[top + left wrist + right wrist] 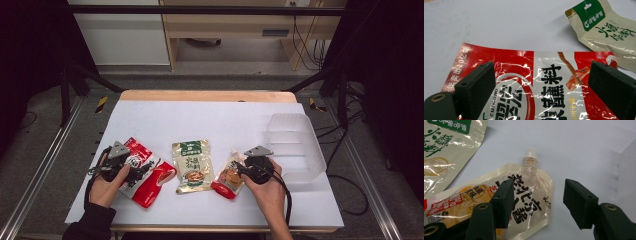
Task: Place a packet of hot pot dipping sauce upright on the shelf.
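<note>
Left gripper (pixel 136 172): it lay at the near left of the table, over the red packet; its jaws stood wide apart and held nothing, seen in the left gripper view (pixel 541 85) with the packet's print lying flat between and under them.
Right gripper (pixel 238 170): it sat right of centre, near the front edge; its jaws were partly open and empty, and in the right gripper view (pixel 537 200) they hung over the right part of the spout pouch, whether touching it I could not tell.
Red packet (pixel 147 175): flat on the white table (pixel 210 120), at the near left.
Green-topped packet (pixel 192 165): flat in the middle, just right of the red packet and apart from it.
Spout pouch (pixel 227 177): right of the green-topped packet, white cap (pixel 531 152) pointing to the far side.
Clear tub (pixel 295 145): at the right edge, just beyond the right gripper.
</note>
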Available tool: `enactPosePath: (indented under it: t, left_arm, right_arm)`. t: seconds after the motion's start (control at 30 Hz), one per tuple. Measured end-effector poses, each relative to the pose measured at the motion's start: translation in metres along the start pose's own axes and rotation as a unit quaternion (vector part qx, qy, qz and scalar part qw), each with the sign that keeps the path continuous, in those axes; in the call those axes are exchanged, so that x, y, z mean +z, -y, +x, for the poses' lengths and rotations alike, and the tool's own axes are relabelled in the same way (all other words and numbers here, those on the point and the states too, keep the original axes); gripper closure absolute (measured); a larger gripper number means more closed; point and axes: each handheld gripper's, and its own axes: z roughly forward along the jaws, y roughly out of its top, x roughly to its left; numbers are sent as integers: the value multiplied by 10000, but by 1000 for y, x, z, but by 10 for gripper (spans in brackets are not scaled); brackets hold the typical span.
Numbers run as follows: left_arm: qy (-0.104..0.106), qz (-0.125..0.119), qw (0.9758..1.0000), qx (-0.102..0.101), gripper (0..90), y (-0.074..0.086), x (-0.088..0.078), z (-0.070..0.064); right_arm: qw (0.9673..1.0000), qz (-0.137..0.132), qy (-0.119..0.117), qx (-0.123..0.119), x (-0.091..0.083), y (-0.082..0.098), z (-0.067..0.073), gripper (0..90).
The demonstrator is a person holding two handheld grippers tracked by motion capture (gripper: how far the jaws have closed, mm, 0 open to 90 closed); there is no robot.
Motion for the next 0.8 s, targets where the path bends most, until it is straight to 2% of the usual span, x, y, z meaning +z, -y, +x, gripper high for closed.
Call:
enactPosePath:
  t: [0.37, 0.8]
  left_arm:
    - [15, 6, 9999, 102, 78, -2, 0, -4]
    - [55, 4, 9999, 160, 83, -3, 1, -8]
  right_arm:
    - [9995, 297, -21, 60, 12, 1, -1, 446]
    - [9986, 451, -178, 229, 20, 5, -4, 437]
